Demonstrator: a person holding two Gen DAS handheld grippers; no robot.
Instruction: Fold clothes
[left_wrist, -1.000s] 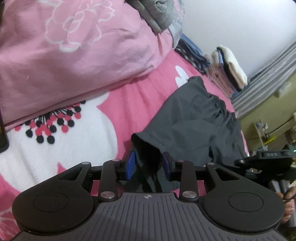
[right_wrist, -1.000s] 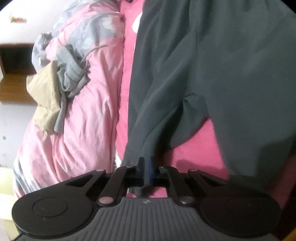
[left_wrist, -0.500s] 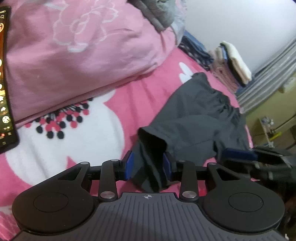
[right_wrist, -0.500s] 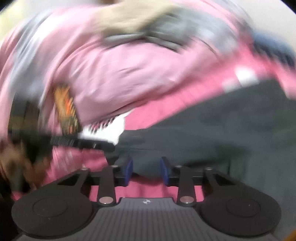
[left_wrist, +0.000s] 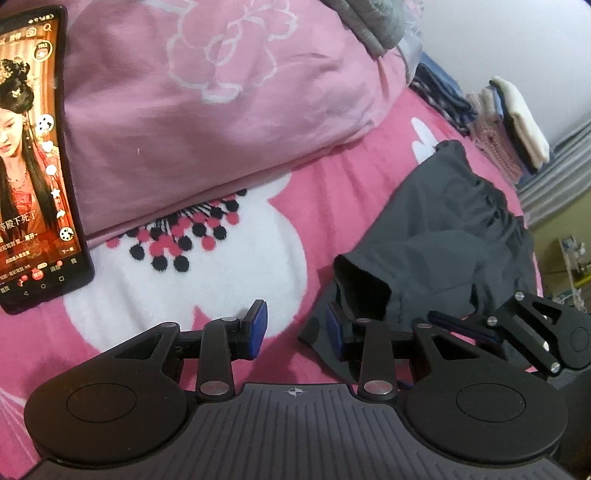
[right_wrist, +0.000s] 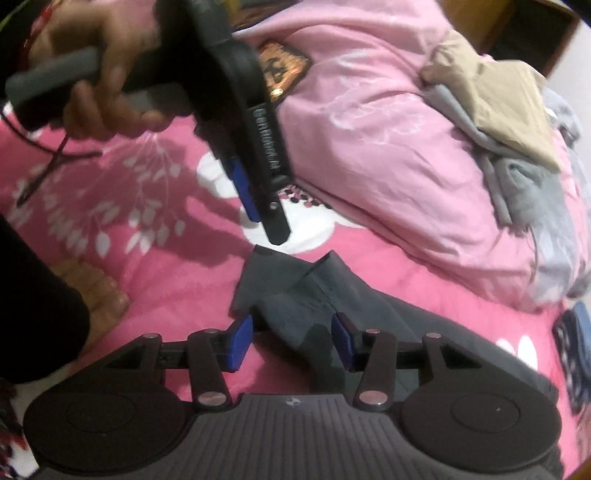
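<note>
Dark grey shorts (left_wrist: 443, 229) lie spread on the pink floral bedsheet (left_wrist: 343, 192), one leg hem (left_wrist: 362, 280) standing up near me. My left gripper (left_wrist: 295, 326) is open over bare sheet, with nothing between its pads; its right pad (left_wrist: 334, 328) rests against the shorts' edge. In the right wrist view a hand (right_wrist: 92, 74) holds that left gripper (right_wrist: 266, 221) above the shorts' corner (right_wrist: 266, 266). The jaws of my right gripper (right_wrist: 290, 343) are opening, and a fold of the shorts (right_wrist: 291, 314) lies loose between them. From the left wrist view, the right gripper (left_wrist: 439, 319) sits on the shorts' near edge.
A phone (left_wrist: 37, 158) with a lit screen lies on the sheet at the left. A pink quilt (left_wrist: 221, 92) is bunched along the far side, with grey and beige clothes (right_wrist: 509, 122) on it. Folded clothes (left_wrist: 513, 122) are stacked at the far right. A bare foot (right_wrist: 99, 295) rests nearby.
The shorts' leg that sat between my left pads is now outside them, to the right. My right gripper has rolled over, swung in beside the left one and gone from shut to open.
</note>
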